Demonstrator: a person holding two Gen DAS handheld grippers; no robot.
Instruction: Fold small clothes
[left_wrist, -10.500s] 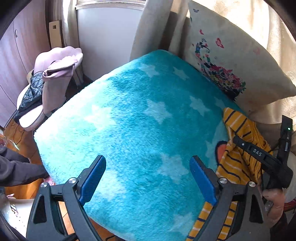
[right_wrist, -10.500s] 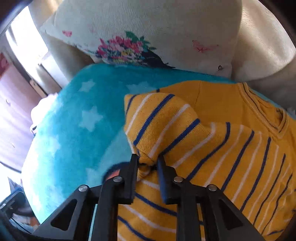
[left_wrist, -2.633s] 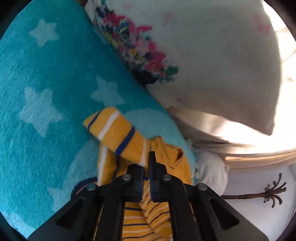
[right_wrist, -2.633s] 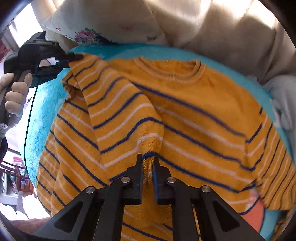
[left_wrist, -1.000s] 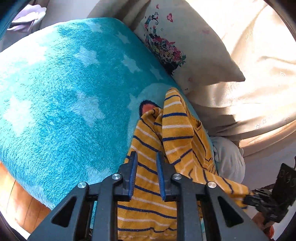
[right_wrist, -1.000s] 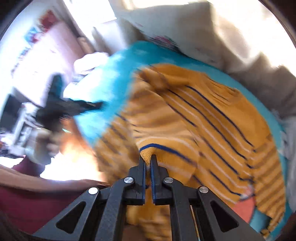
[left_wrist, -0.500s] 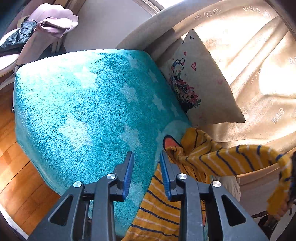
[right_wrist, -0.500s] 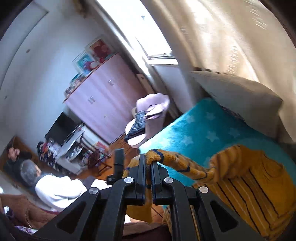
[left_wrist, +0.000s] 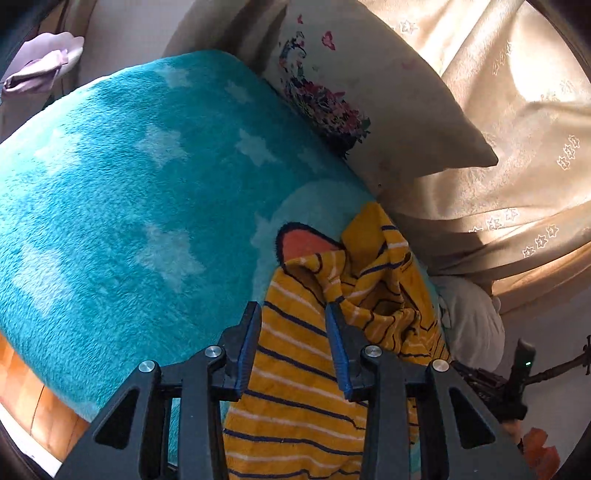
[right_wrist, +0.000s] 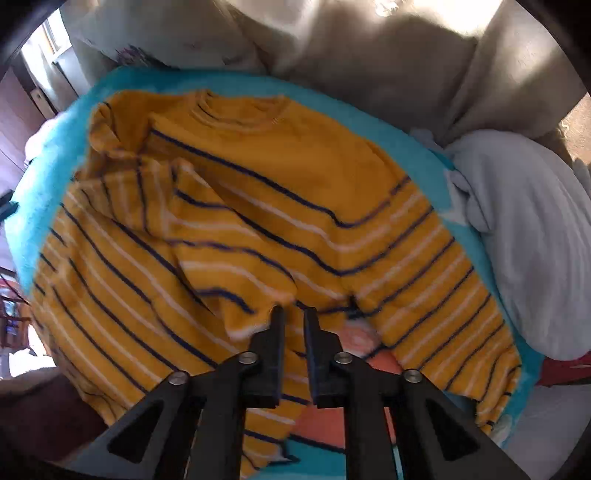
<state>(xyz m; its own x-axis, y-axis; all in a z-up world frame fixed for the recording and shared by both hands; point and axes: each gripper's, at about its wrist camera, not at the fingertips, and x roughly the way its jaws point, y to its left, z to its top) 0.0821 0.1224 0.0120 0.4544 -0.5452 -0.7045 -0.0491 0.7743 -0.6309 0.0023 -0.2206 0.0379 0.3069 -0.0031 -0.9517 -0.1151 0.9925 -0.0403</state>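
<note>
Sweater (right_wrist: 280, 206) lies rumpled near blanket (left_wrist: 122, 192) edge, beside pillow (left_wrist: 373, 85).

This is a home, likely a bedroom or living room. A fluffy teal star-patterned blanket (left_wrist: 122, 177) lies beside a floral cushion (left_wrist: 369, 92), beige curtains (left_wrist: 517, 129) and a wooden floor (left_wrist: 33, 410).

I can't read any text, label or number here: not on the pillow (left_wrist: 354, 92), nor the sweater (right_wrist: 258, 221).

Sunlit beige curtain (left_wrist: 517, 122) — floral pillow (left_wrist: 369, 92), wooden floor (left_wrist: 33, 406)
</note>
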